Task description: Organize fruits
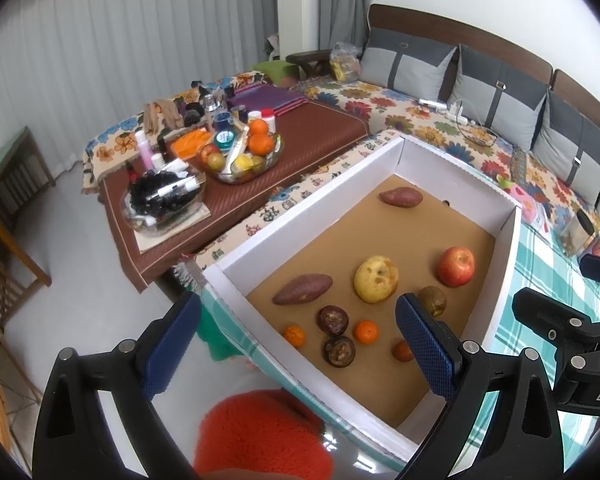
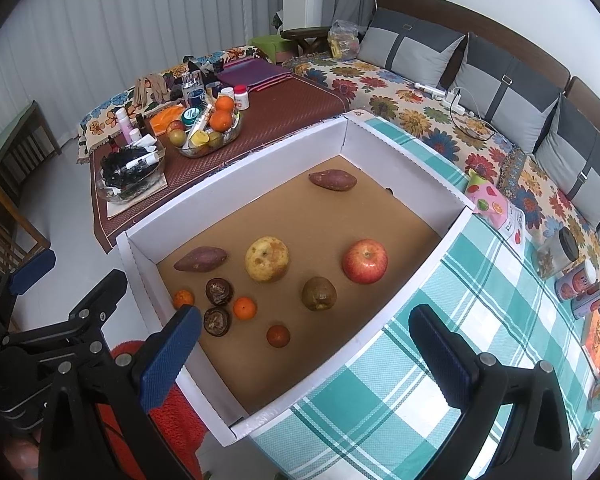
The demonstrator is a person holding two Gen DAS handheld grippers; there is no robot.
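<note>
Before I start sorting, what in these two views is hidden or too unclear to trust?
- Left wrist view: the right finger of the left tool covers part of the dark tangerine and of the brownish pear.
- Right wrist view: the left finger of the right tool overlaps the box's near-left wall.
- Both views: a small dark spot near the far sweet potato is too small to identify.
- Jar labels on the right are unreadable.

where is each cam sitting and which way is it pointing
Left wrist: sits on the left gripper, above the white box's near-left corner, facing the sofa; shows its open blue fingers and the right gripper.
Right wrist: sits on the right gripper, over the near edge; the left gripper shows.
Shared: red apple, sweet potatoes, tangerines.
</note>
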